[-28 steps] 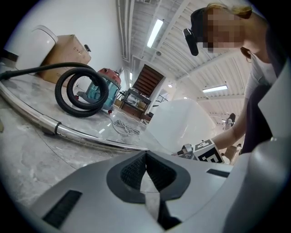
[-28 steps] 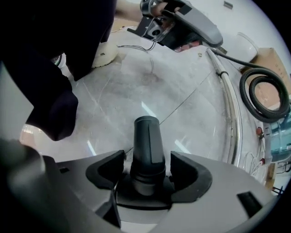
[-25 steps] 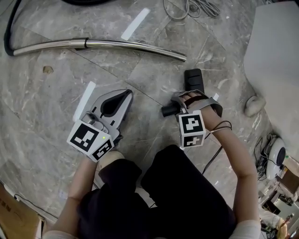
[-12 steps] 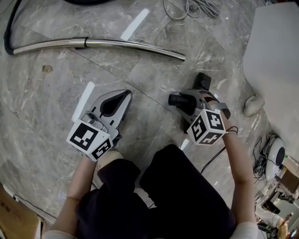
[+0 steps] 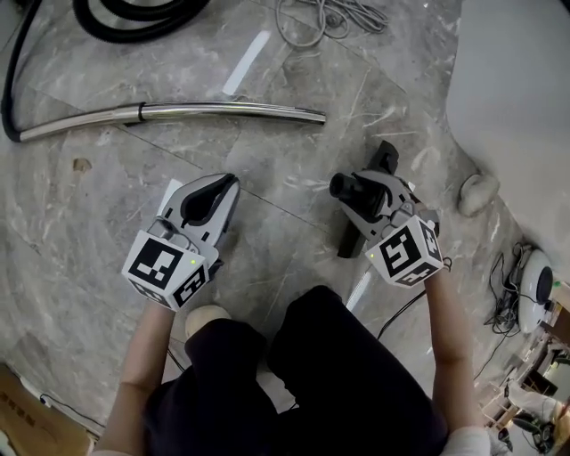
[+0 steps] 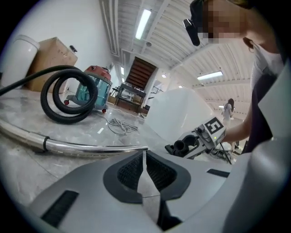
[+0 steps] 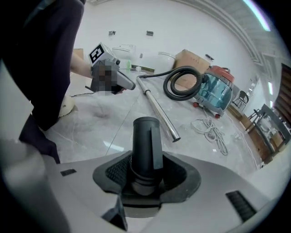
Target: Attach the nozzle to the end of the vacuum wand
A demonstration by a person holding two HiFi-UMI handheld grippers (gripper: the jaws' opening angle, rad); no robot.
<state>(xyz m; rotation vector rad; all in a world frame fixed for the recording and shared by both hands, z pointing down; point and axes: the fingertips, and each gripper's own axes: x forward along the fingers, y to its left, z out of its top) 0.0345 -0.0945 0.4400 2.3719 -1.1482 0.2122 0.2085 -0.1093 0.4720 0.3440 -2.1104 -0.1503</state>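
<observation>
Right gripper (image 7: 146,175) clamped on the black nozzle (image 7: 146,141); left gripper (image 6: 144,170) closed and empty

Right jaws have just been closing, the nozzle upright between the pads with its round open end sticking out past them; left jaws meet pad to pad (nothing between); both grippers sit side by side over the grey marble floor (image 5: 294,151); beyond them the chrome vacuum wand (image 5: 178,113) lies flat, its open end well apart from the nozzle; a black hose (image 5: 134,22) coils behind, leading to the teal vacuum cleaner (image 6: 93,91).
</observation>
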